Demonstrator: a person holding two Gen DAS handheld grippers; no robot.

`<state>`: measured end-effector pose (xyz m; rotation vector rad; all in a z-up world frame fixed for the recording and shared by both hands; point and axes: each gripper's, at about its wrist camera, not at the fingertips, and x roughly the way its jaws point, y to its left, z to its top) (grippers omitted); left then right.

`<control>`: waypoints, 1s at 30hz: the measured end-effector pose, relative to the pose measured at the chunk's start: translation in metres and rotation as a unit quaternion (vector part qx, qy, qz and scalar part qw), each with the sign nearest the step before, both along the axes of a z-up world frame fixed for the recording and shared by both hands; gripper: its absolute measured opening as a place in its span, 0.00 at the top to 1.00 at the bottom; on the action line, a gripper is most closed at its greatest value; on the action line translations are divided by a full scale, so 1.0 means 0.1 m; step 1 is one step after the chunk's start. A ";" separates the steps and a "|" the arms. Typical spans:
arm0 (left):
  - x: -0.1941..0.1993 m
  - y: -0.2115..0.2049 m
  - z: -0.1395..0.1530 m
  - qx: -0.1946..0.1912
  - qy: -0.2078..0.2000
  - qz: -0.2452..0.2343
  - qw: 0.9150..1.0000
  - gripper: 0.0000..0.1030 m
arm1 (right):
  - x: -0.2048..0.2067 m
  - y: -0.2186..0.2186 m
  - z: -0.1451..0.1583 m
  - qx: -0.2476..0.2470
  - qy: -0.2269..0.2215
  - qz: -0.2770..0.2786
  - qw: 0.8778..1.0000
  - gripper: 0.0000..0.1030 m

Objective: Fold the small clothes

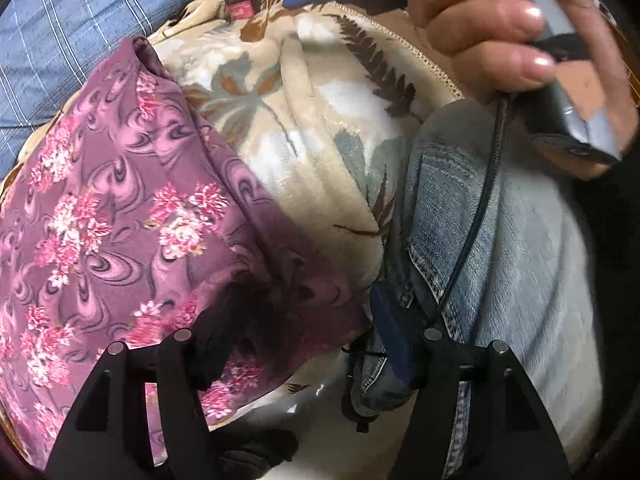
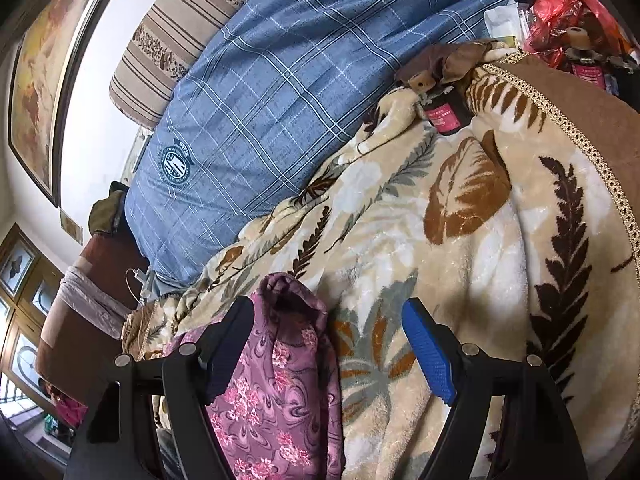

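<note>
Purple floral cloth [image 1: 120,216] on a leaf-print blanket [image 1: 280,128], both tongs spread apart.

In the left wrist view the left tongs [image 1: 304,344] stand wide, holding nothing; the dark left finger rests on the cloth's near edge, the right one lies by a denim-clad leg [image 1: 500,260]. A hand [image 1: 500,32] grips a grey handle above. In the right wrist view the right tongs [image 2: 328,344] gape too: the cloth [image 2: 276,368] lies between the fingers against the left one, the blue pad [image 2: 428,356] apart over the blanket [image 2: 460,240]. A blue plaid quilt [image 2: 288,92] lies beyond.
</note>
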<state>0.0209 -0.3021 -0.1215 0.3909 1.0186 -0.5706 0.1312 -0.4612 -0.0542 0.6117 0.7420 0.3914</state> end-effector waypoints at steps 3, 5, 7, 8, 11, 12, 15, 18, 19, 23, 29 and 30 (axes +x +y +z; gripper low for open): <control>-0.04 -0.06 -0.08 0.043 -0.032 -0.006 0.999 0.38 | 0.00 0.00 -0.02 -0.001 0.004 -0.002 1.000 0.23; -0.10 -0.02 -0.06 0.038 -0.036 -0.006 0.999 0.43 | 0.01 -0.01 -0.03 -0.001 0.008 -0.004 1.000 0.23; -0.14 0.04 -0.01 0.022 -0.024 -0.007 0.999 0.60 | 0.02 0.00 -0.05 -0.003 0.013 -0.001 1.000 0.23; -0.16 0.07 0.04 0.012 -0.013 -0.008 1.000 0.60 | 0.02 0.01 -0.06 -0.005 0.015 0.001 1.000 0.23; -0.25 0.18 0.27 -0.025 -0.036 -0.002 0.999 0.51 | 0.04 0.07 -0.08 -0.017 0.023 0.006 1.000 0.23; -0.25 0.21 0.33 -0.027 -0.055 0.007 0.998 0.39 | 0.05 0.08 -0.08 -0.020 0.023 0.007 1.000 0.23; -0.11 0.24 0.32 -0.027 -0.059 0.029 0.997 0.33 | 0.05 0.09 -0.07 -0.020 0.021 0.009 1.000 0.23; 0.08 0.15 0.11 -0.015 -0.015 0.031 0.999 0.33 | 0.05 0.09 -0.07 -0.020 0.021 0.010 1.000 0.23; 0.12 0.10 0.03 -0.001 -0.012 0.030 0.999 0.33 | 0.05 0.08 -0.08 -0.019 0.022 0.010 1.000 0.23; 0.10 0.07 -0.09 0.014 -0.019 0.038 0.999 0.33 | 0.05 0.06 -0.09 -0.017 0.024 0.008 1.000 0.23; 0.19 0.39 -0.01 -0.030 0.003 0.072 0.997 0.82 | 0.06 0.08 -0.10 -0.016 0.027 0.015 0.999 0.23; 0.20 0.43 0.00 -0.041 0.012 0.077 0.996 0.82 | 0.07 0.10 -0.10 -0.018 0.028 0.020 0.999 0.23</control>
